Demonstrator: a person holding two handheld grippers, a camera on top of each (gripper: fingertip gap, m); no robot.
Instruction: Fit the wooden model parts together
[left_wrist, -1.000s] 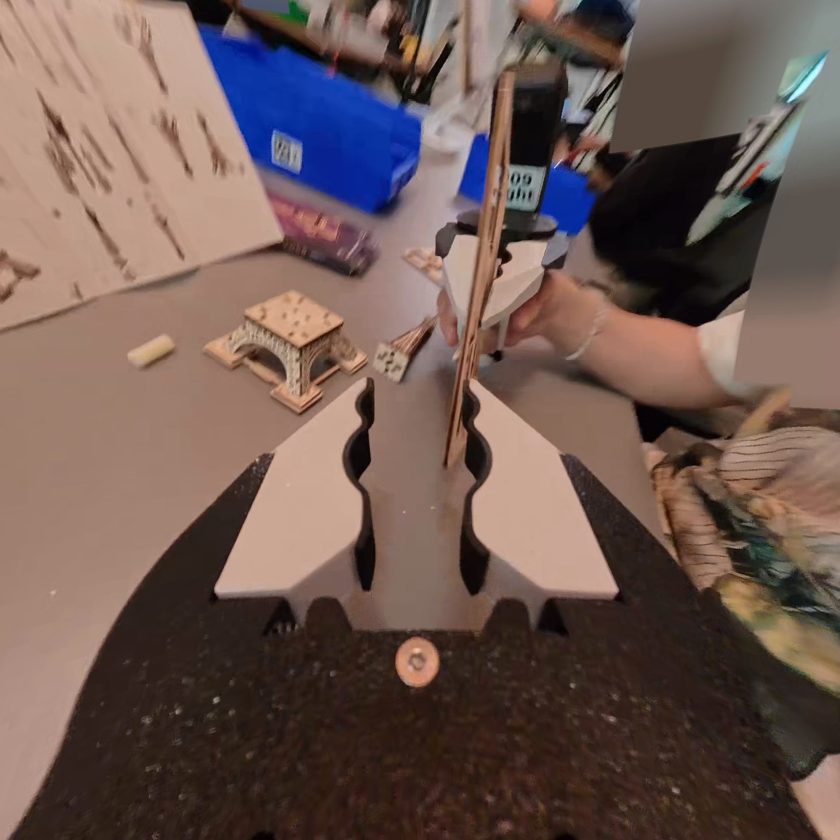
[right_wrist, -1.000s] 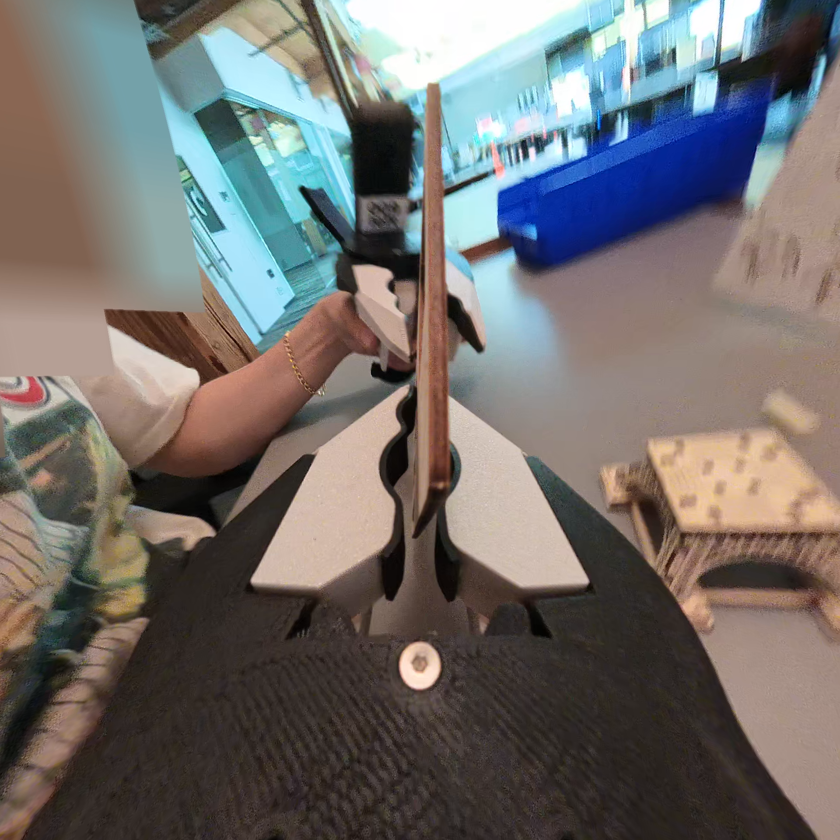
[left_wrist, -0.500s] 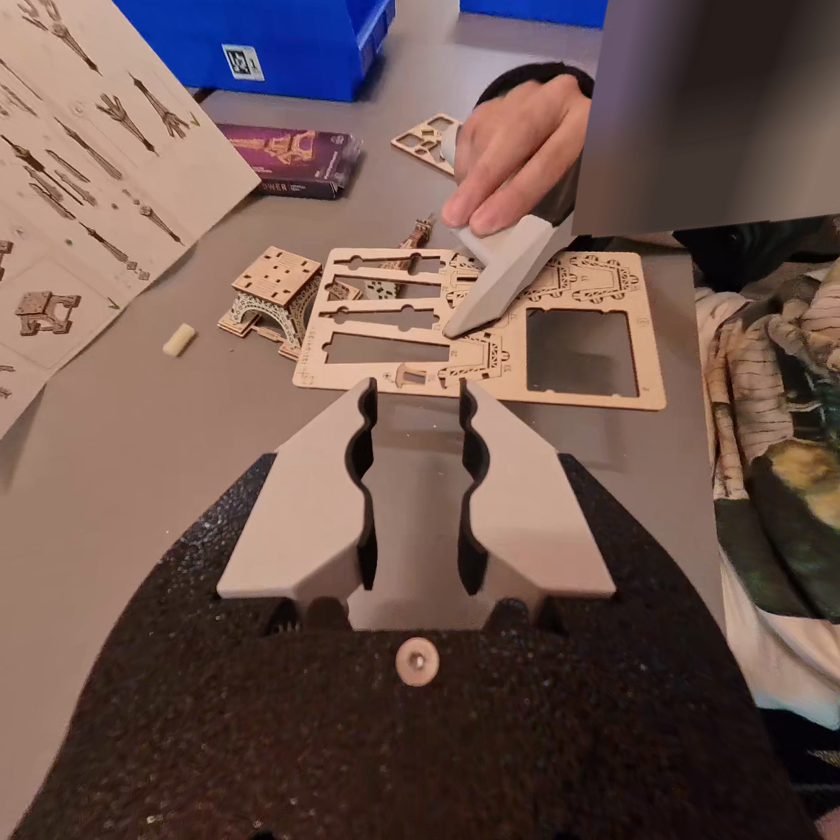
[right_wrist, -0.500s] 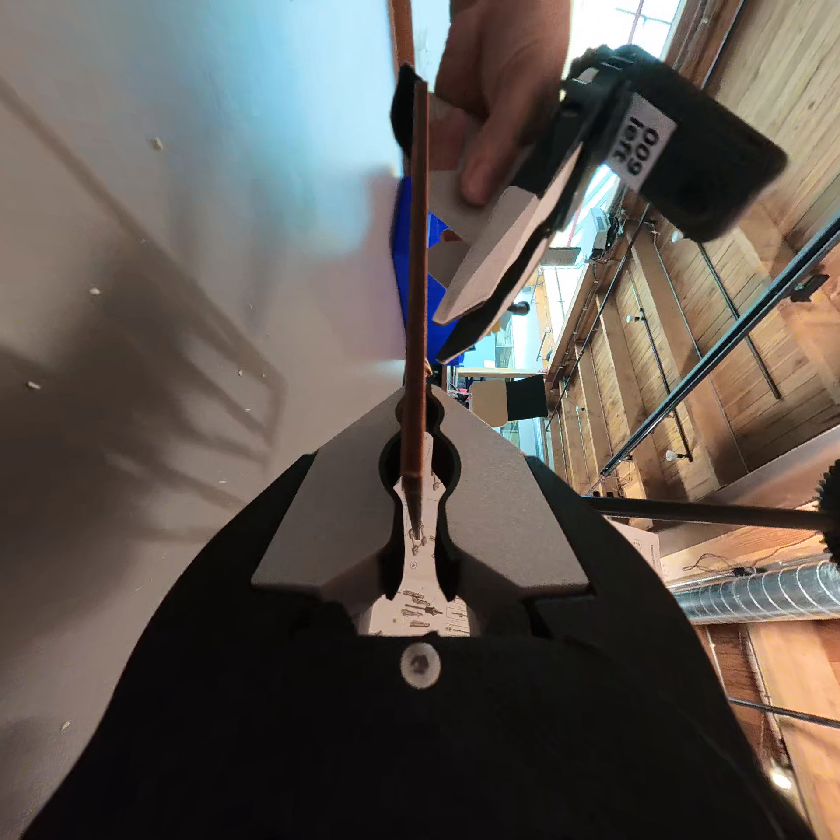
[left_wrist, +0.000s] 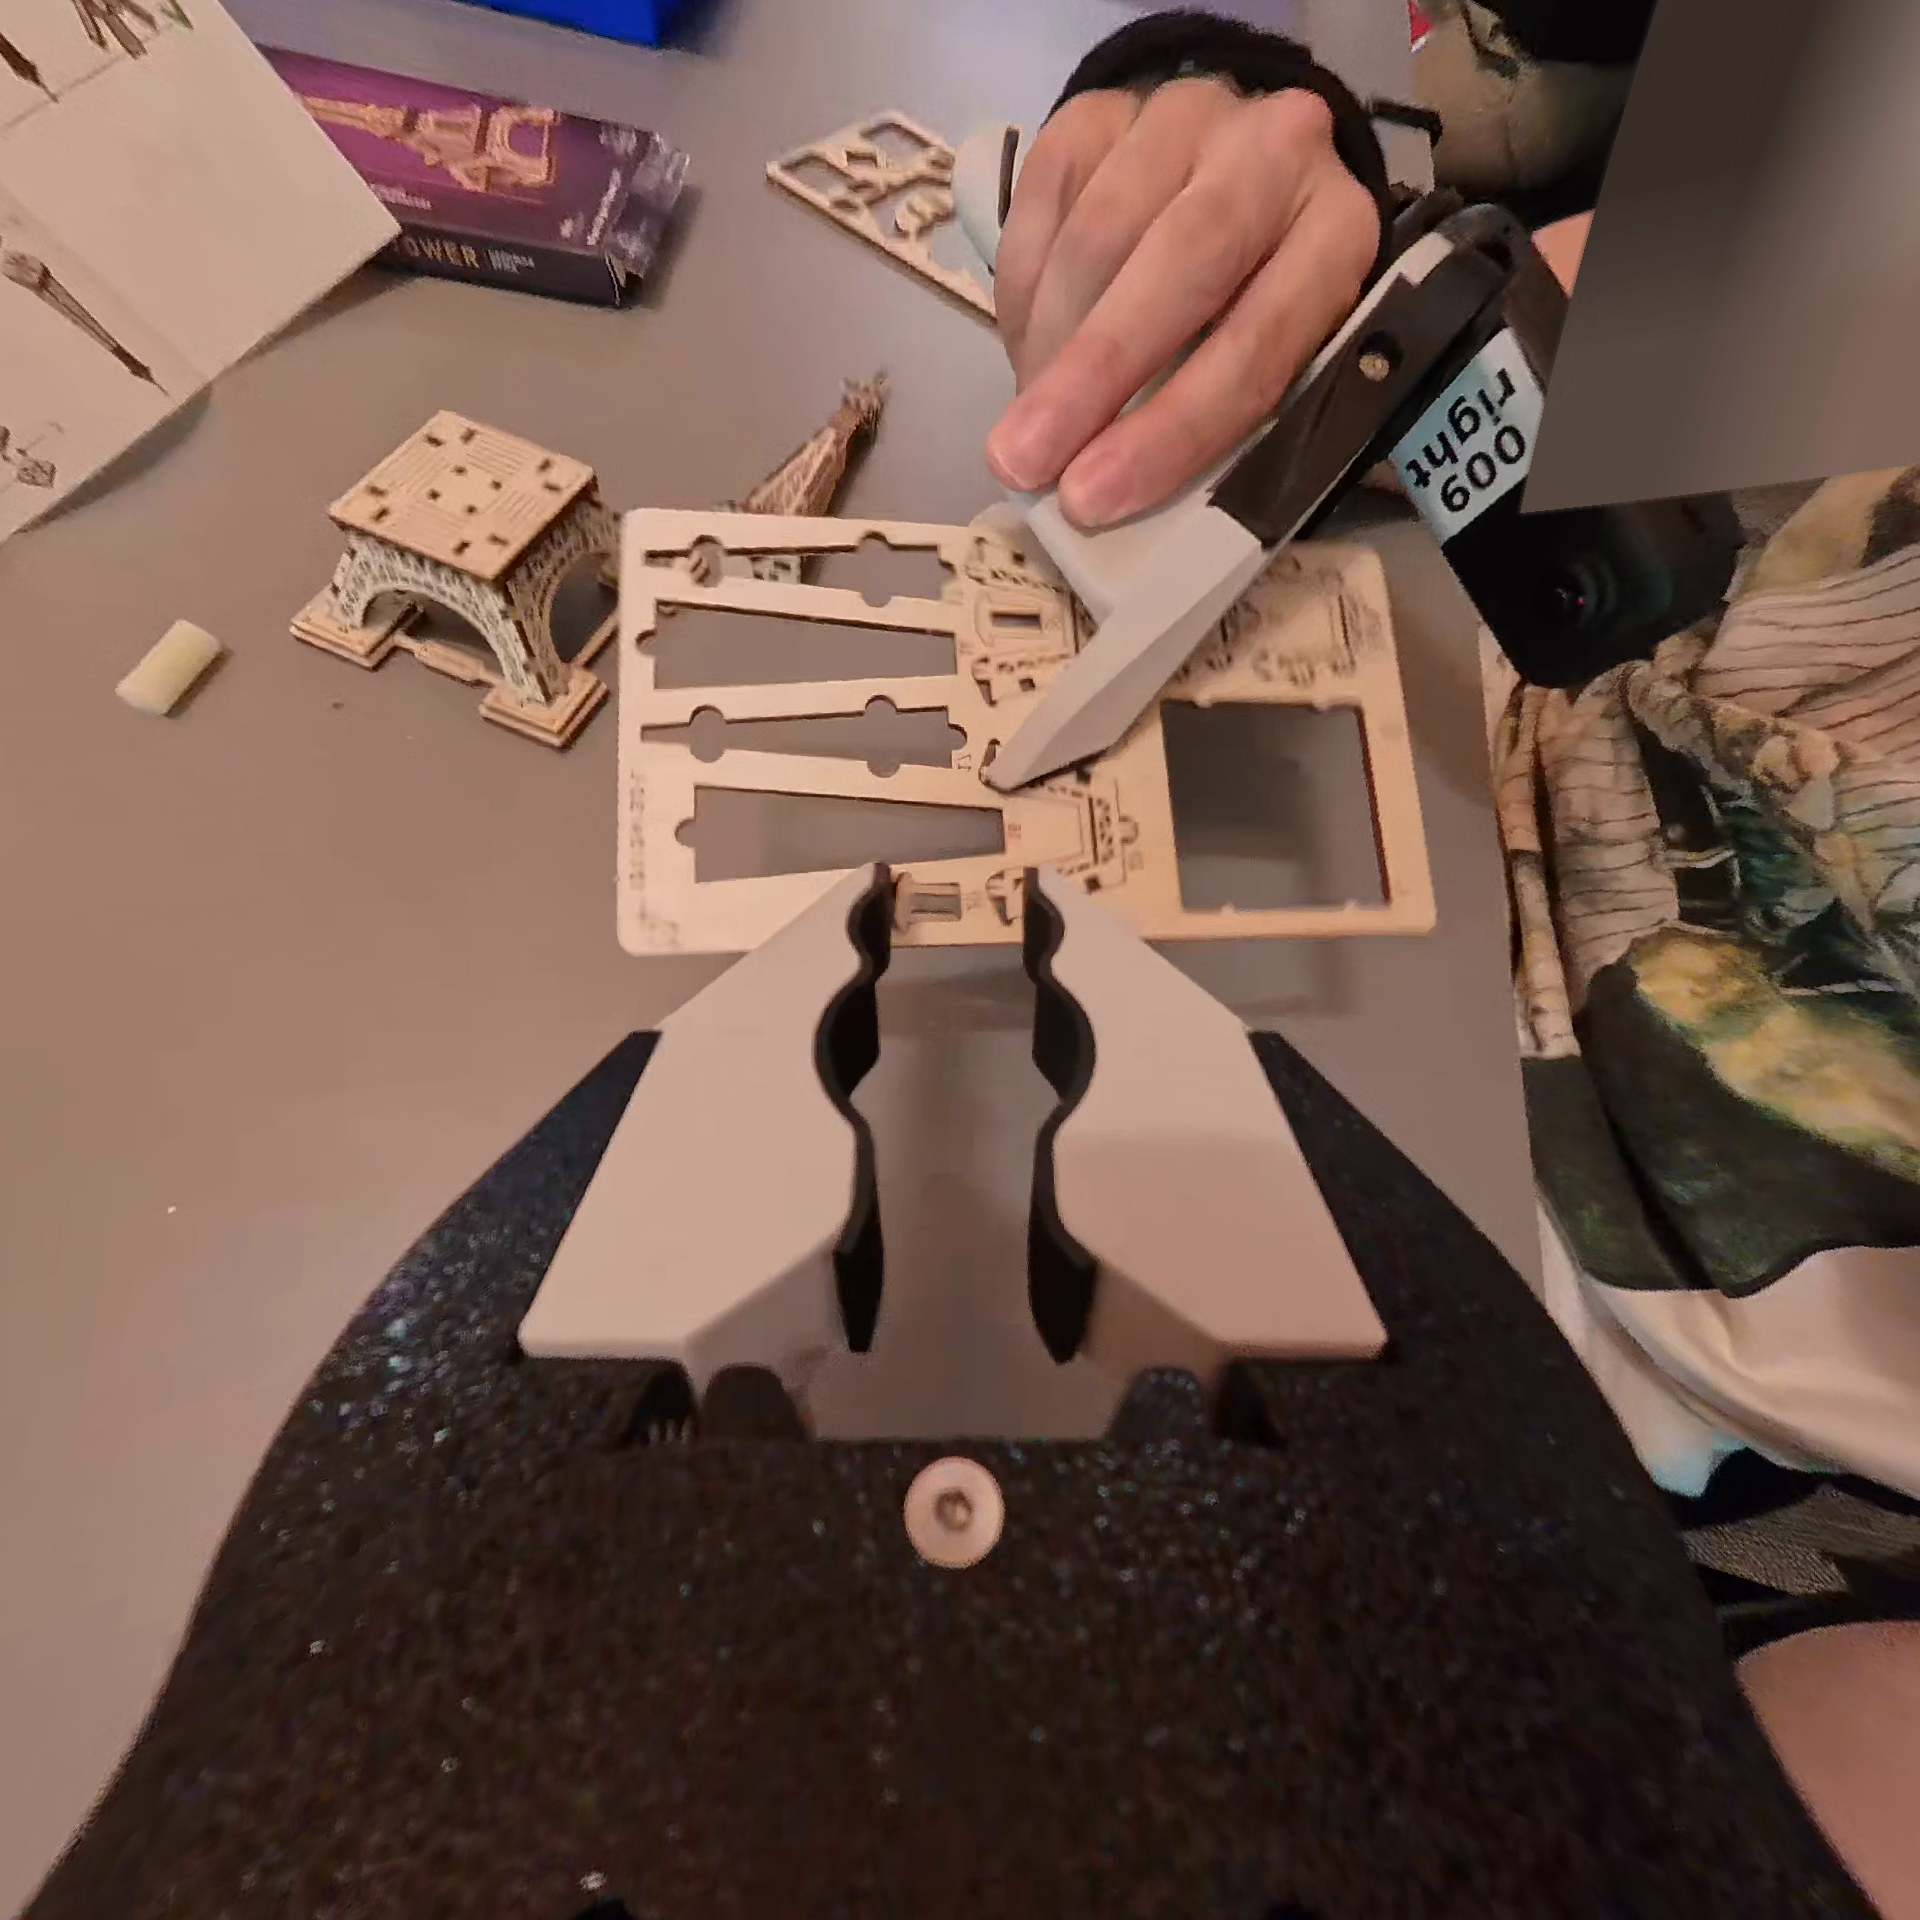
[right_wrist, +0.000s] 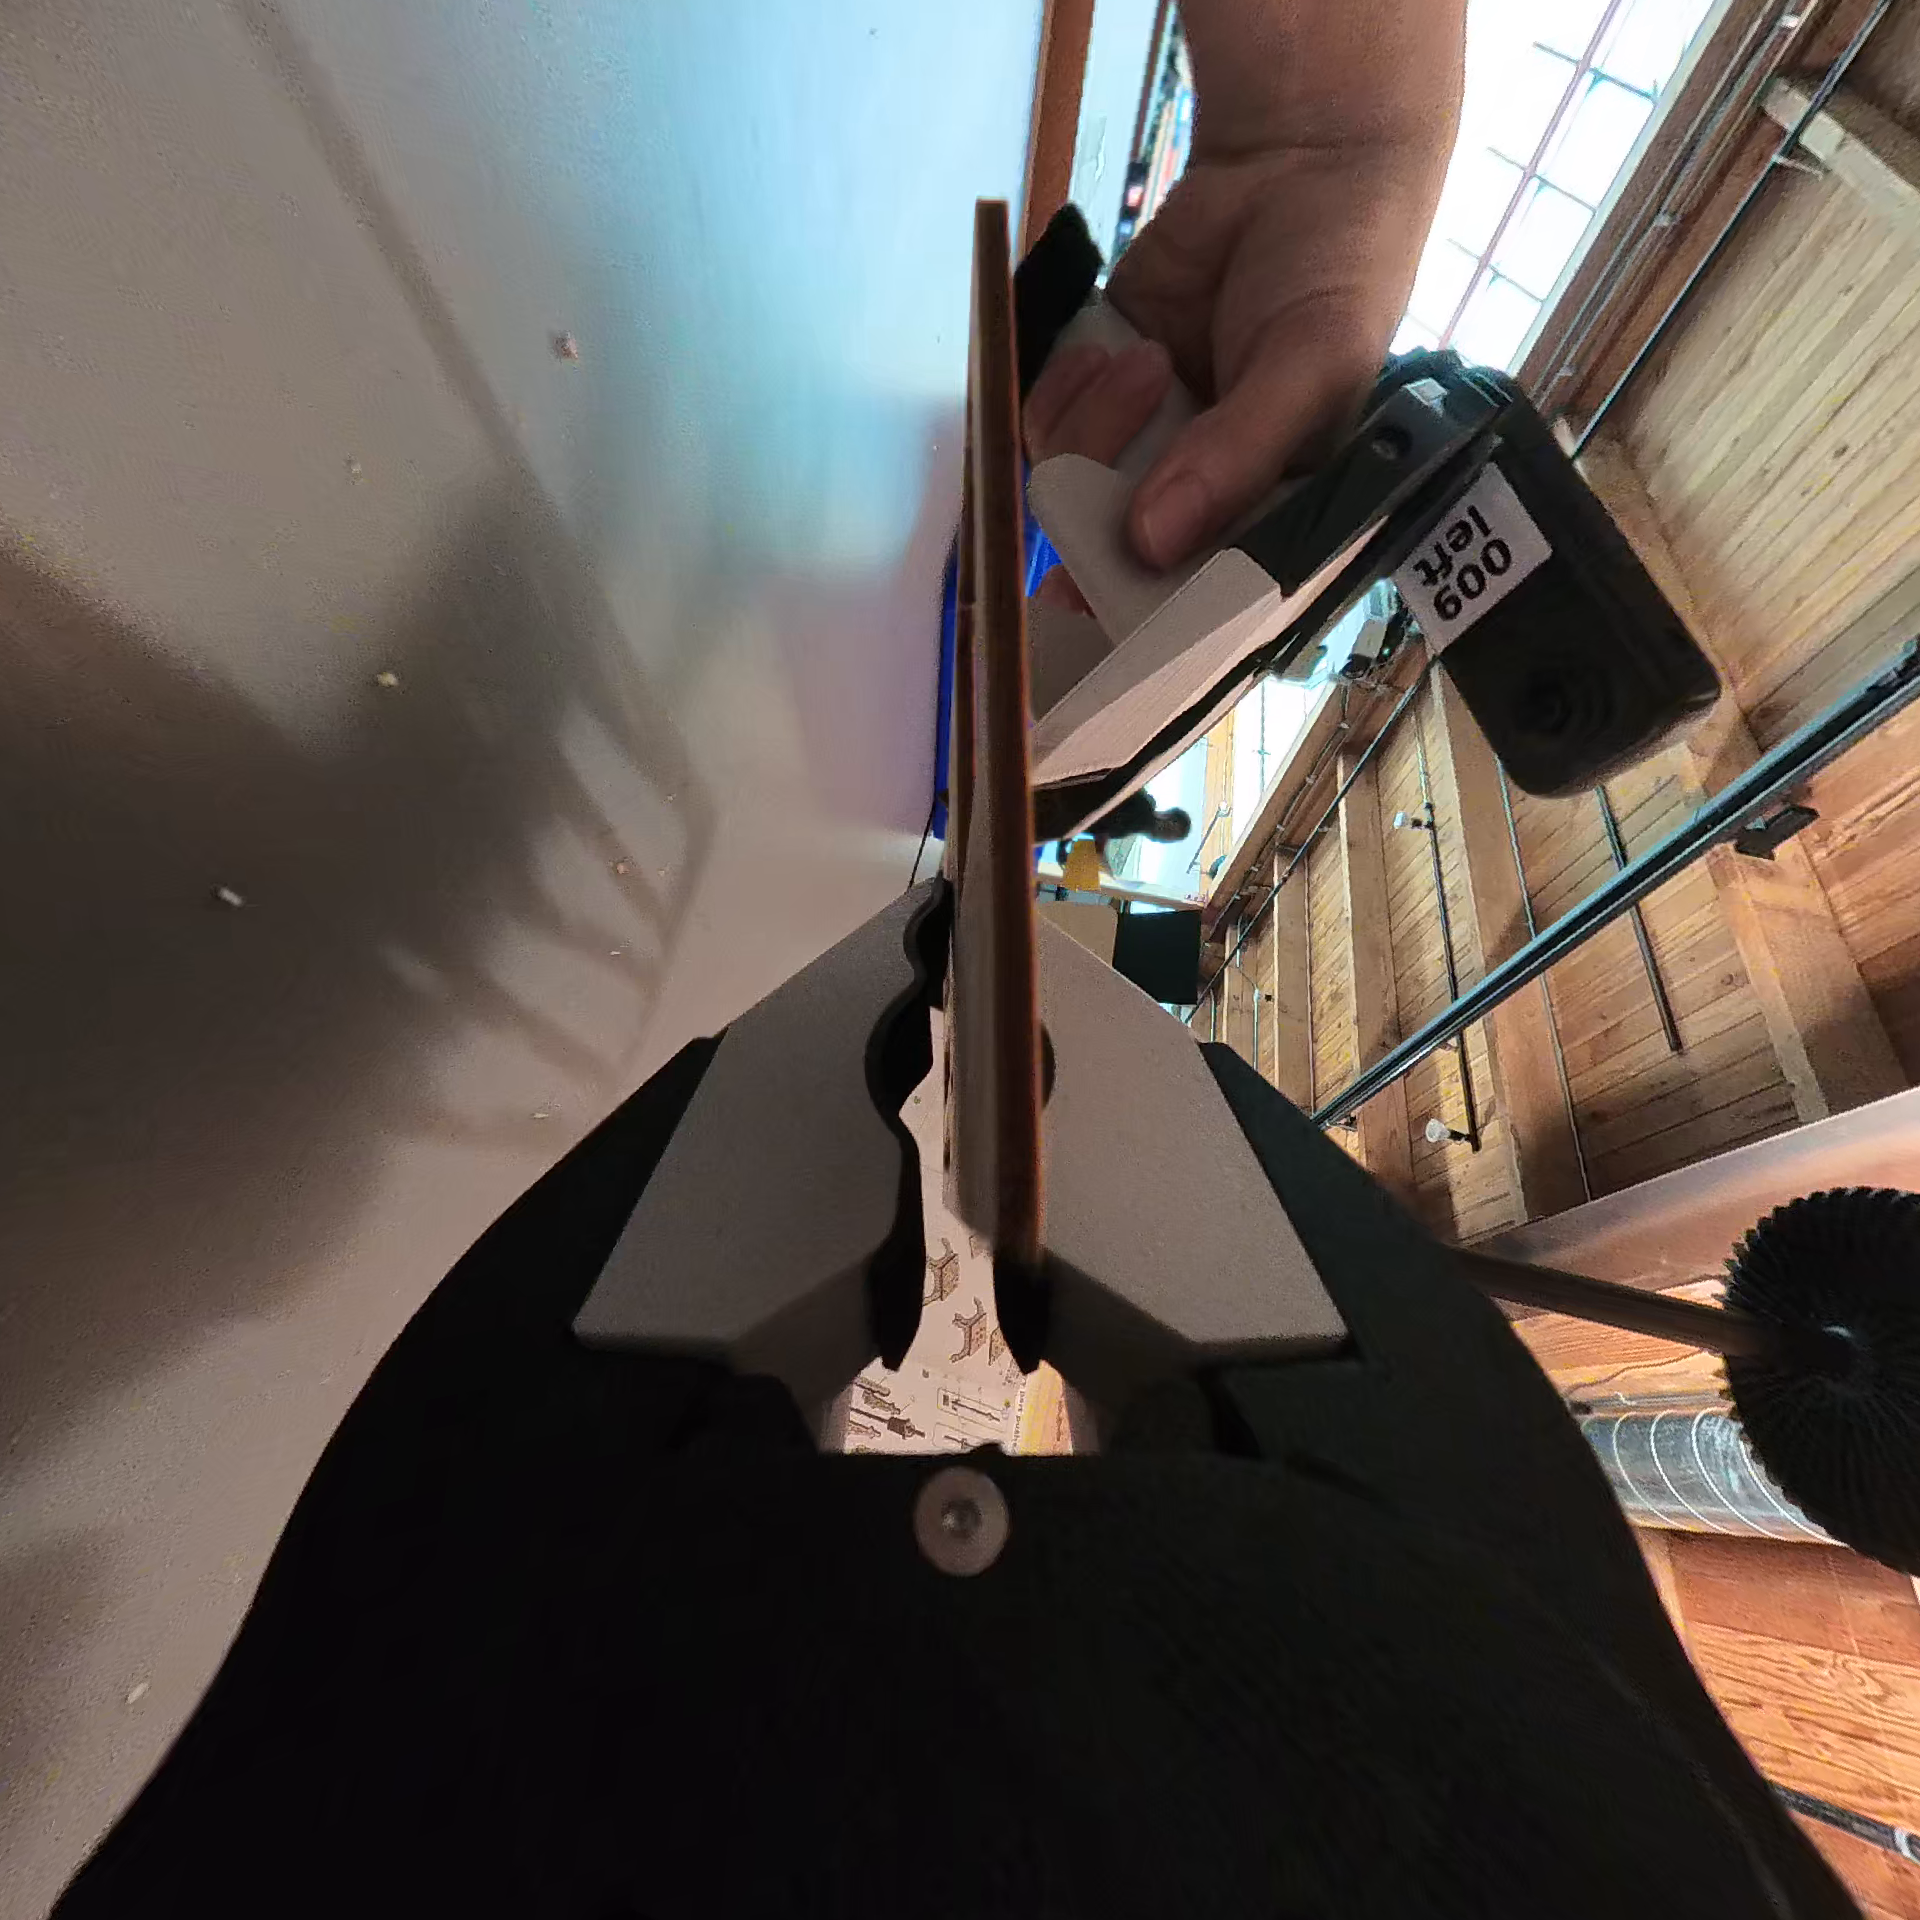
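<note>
A pale wooden parts sheet (left_wrist: 1299, 644) with several cut-out holes lies level just above the grey table (left_wrist: 312, 987). My right gripper (left_wrist: 1003, 774) reaches in from the far right and is shut on the sheet; in the right wrist view the sheet (right_wrist: 1003, 727) stands edge-on, deep between its fingers (right_wrist: 992, 909). My left gripper (left_wrist: 956, 894) is open and empty, its tips at the sheet's near edge. It also shows in the right wrist view (right_wrist: 1044, 800), beside the sheet. A built tower base (left_wrist: 468, 582) and a spire piece (left_wrist: 821, 468) sit to the left.
A purple box (left_wrist: 499, 197), a paper instruction sheet (left_wrist: 156, 208) and another wooden sheet (left_wrist: 883, 197) lie at the far side. A small pale block (left_wrist: 171, 665) lies at the left. A person's patterned clothing (left_wrist: 1714, 935) fills the right edge. My left and right fingertips are right by each other.
The sheet has gone from upright to level over the table, still in my right gripper. My left gripper has moved closer to its near edge and stays open.
</note>
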